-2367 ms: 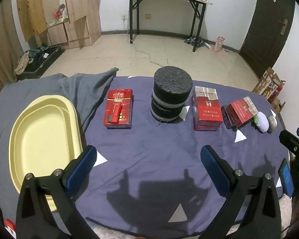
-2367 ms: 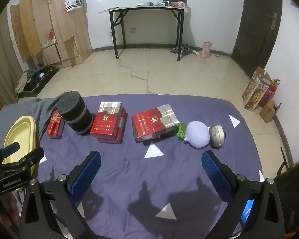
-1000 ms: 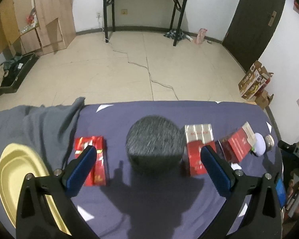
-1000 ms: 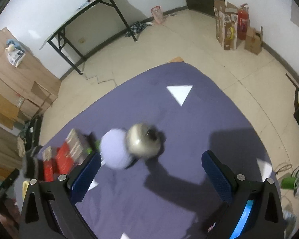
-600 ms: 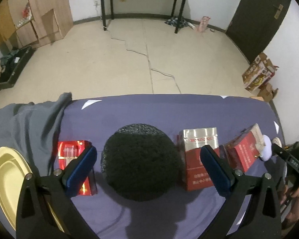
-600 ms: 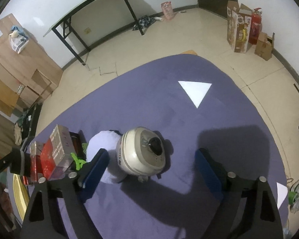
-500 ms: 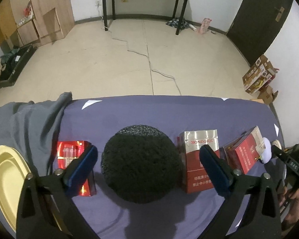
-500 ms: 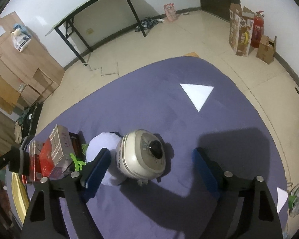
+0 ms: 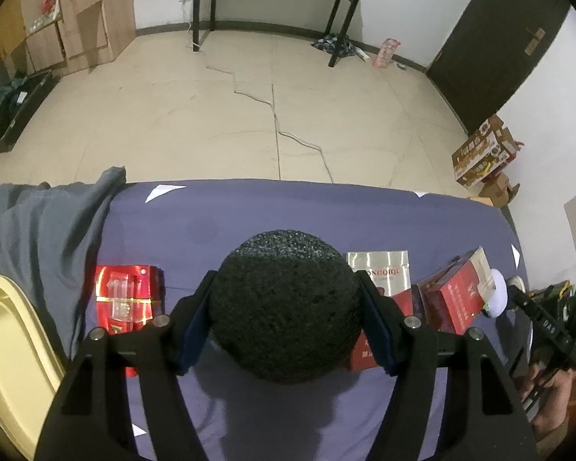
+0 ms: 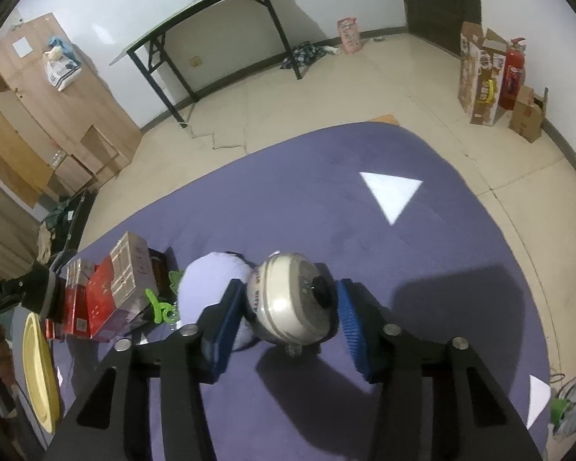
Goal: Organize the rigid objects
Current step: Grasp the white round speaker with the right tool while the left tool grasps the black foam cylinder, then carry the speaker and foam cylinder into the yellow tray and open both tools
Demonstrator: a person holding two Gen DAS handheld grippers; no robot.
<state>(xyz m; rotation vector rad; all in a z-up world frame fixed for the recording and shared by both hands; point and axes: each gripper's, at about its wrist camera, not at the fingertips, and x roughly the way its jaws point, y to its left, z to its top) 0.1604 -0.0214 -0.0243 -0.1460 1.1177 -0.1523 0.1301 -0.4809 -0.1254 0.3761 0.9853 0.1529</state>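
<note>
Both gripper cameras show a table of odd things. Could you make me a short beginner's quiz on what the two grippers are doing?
1. True or false: the left gripper has its pads against the sides of the black foam cylinder.
2. What sits between the fingers of the right gripper?
A. the lilac fluffy ball
B. the cream round timer
C. a red box
3. Fill in: the yellow tray lies to the ____ of the foam cylinder in the left wrist view.

Key: 1 true; 2 B; 3 left.
</note>
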